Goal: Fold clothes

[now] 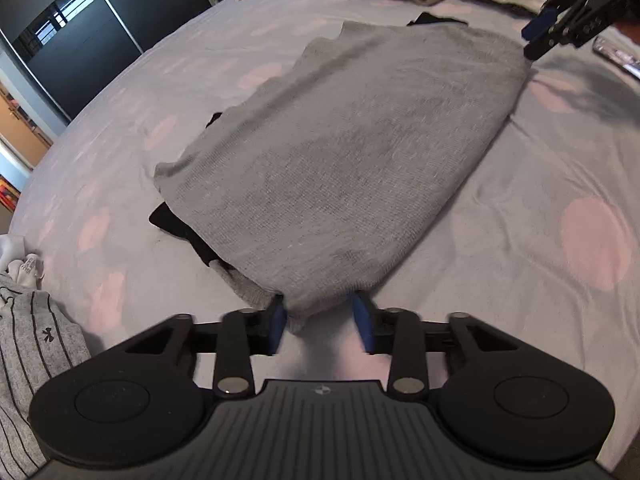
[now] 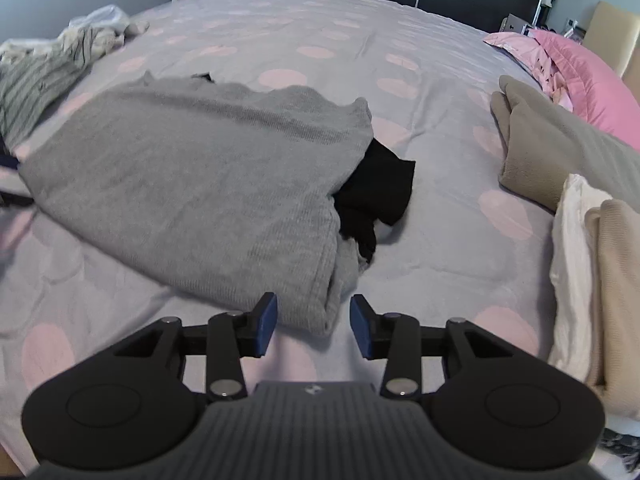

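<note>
The left gripper (image 1: 322, 322) sits at one corner of the grey sweater (image 1: 340, 168), its blue pads either side of the bunched cloth; whether they actually pinch it I cannot tell. The right gripper (image 2: 312, 322) is at the opposite corner, jaws apart, the folded edge lying between the pads without being pressed. The sweater lies folded flat in the middle of the bed (image 2: 420, 240), on a lilac cover with pink spots. A black garment (image 2: 376, 192) pokes out from under it. Off to one side sits a striped grey pile (image 2: 36, 80); on the other, folded beige (image 2: 560, 148) and white (image 2: 572, 272) clothes near a pink pillow (image 2: 580, 76).
</note>
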`<action>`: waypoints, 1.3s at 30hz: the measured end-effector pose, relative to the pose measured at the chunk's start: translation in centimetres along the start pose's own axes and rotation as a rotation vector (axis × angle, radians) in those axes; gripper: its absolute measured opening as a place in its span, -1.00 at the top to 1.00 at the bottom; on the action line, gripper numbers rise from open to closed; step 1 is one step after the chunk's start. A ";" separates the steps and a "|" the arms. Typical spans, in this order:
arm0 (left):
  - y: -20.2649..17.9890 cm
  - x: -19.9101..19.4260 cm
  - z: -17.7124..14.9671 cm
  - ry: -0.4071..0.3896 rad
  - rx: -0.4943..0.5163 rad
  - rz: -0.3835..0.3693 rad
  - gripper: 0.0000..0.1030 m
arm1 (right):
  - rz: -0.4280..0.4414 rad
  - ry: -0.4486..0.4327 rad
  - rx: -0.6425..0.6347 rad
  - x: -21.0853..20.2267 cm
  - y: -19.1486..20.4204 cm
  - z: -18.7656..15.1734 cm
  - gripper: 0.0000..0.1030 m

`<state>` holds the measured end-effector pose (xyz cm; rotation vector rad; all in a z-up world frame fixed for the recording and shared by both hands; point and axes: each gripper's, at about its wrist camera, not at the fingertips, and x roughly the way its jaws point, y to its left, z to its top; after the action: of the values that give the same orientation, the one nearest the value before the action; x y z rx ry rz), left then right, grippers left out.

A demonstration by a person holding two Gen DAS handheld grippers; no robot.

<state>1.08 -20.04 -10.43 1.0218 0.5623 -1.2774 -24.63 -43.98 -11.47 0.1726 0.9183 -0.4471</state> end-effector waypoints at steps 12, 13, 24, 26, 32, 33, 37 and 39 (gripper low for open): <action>2.8 0.7 -2.5 0.179 -0.141 -0.103 1.00 | -0.017 0.118 -0.008 1.6 -0.3 -0.7 0.85; 3.0 0.6 -2.7 0.181 -0.155 -0.100 1.00 | -0.018 0.119 -0.014 1.5 -0.2 -0.8 0.85; 0.2 -3.2 -2.3 0.122 -0.051 0.108 0.75 | -0.192 0.012 -0.233 -2.2 3.9 -3.0 0.26; -1.2 -3.5 -2.1 0.099 0.002 0.181 0.71 | -0.248 -0.034 -0.329 -2.7 5.8 -3.8 0.19; -5.7 -2.4 -2.0 0.078 0.223 0.331 0.67 | -0.391 -0.040 -0.612 -1.7 10.5 -7.1 0.13; -6.2 -2.0 -2.0 0.084 0.253 0.343 0.67 | -0.399 -0.041 -0.658 -1.5 10.9 -7.7 0.11; -8.1 -0.4 -2.8 0.100 0.407 0.399 0.56 | -0.443 -0.033 -0.816 -0.1 12.1 -9.3 -0.01; -9.0 0.4 -3.3 0.097 0.504 0.423 0.45 | -0.458 -0.033 -0.863 0.4 12.3 -9.7 -0.01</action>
<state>-6.78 -17.07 -15.13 1.5338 0.0745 -1.0087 -26.00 -29.86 -18.18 -0.8433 1.0457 -0.4335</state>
